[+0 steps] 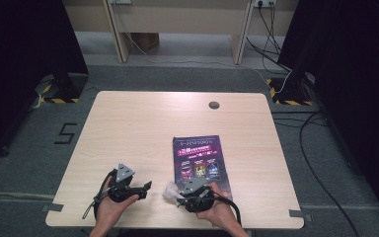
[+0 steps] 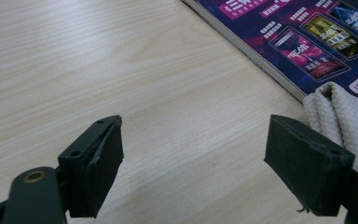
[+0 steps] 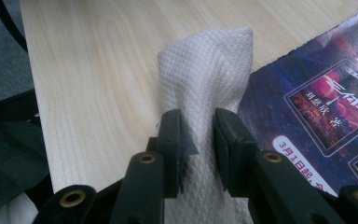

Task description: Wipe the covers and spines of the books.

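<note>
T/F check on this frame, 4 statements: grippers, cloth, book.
1. The right gripper is clamped on the white cloth. True.
2. The left gripper holds the book. False: its jaws are open with bare table between them.
3. The book lies closed and flat on the table. True.
4. The cloth is spread flat over the book's cover. False: it is bunched, standing up between the right jaws at the book's near-left corner.

Both forearms in from the near edge of the high view, hands close together and low. Left hand [image 1: 109,203] wrapped around the left gripper [image 1: 147,186], jaws spread wide, nothing between them, pointing right toward the other hand. Right hand [image 1: 219,211] around the right gripper [image 1: 173,194], jaws pinched close, pointing left.
</note>
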`<state>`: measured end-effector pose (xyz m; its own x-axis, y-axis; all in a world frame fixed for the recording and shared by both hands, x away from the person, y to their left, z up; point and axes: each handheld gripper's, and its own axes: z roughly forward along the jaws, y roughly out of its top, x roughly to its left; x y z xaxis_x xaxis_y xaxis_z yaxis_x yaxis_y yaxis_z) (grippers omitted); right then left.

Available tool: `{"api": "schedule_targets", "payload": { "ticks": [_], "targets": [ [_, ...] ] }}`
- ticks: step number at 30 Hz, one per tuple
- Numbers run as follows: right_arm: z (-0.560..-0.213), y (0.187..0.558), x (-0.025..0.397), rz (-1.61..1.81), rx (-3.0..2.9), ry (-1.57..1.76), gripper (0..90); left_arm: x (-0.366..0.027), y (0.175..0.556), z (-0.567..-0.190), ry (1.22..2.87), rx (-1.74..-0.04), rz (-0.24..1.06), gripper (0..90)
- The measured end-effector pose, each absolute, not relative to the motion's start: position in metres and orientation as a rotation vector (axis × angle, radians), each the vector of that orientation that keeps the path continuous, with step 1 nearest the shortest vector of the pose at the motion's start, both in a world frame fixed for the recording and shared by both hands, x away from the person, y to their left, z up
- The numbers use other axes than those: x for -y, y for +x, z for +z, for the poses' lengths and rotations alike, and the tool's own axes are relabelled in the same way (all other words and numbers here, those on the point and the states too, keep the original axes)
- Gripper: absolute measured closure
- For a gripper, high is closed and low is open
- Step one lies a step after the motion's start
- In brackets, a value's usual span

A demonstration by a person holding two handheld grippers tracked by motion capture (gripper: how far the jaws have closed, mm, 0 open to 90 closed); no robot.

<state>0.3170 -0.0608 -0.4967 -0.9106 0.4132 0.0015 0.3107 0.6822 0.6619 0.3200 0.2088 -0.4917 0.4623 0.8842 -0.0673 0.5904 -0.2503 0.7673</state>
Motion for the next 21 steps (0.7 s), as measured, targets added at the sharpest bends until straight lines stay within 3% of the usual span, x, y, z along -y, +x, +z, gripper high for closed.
{"api": "schedule_targets", "payload": {
  "ticks": [11, 21],
  "targets": [
    [-0.496, 0.309, 0.050, 1.061, -2.771, 0.557, 73.1, -0.207, 0.320, -0.493, 1.964, -1.226, 0.498, 18.8],
    [-0.496, 0.327, 0.095, 1.026, -2.690, 0.729, 73.8, -0.201, 0.318, -0.495, 1.977, -1.212, 0.475, 18.8]
  ]
}}
